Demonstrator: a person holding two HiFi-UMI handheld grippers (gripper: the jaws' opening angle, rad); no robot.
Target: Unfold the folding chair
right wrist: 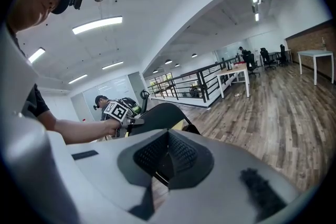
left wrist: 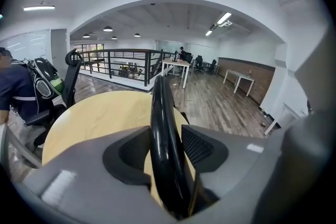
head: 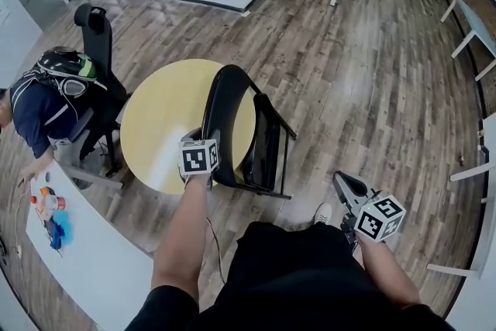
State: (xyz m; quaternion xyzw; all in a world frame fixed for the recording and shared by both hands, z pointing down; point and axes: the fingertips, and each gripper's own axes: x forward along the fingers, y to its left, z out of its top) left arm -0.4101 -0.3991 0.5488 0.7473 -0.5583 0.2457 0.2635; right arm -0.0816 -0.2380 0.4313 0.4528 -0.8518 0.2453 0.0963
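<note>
The folding chair stands folded just beside the round table. The left gripper is spread wide astride the top edge of its back, though I can't tell whether a pad touches it. The right gripper is pressed together, empty and well apart. Pulled with one gripper, the chair could tip or skid — nothing steadies the seat.

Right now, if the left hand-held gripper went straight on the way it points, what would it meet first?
The left hand-held gripper would meet the chair's black backrest first: its edge stands between the open jaws, touching or nearly so. The yellow table lies behind.
</note>
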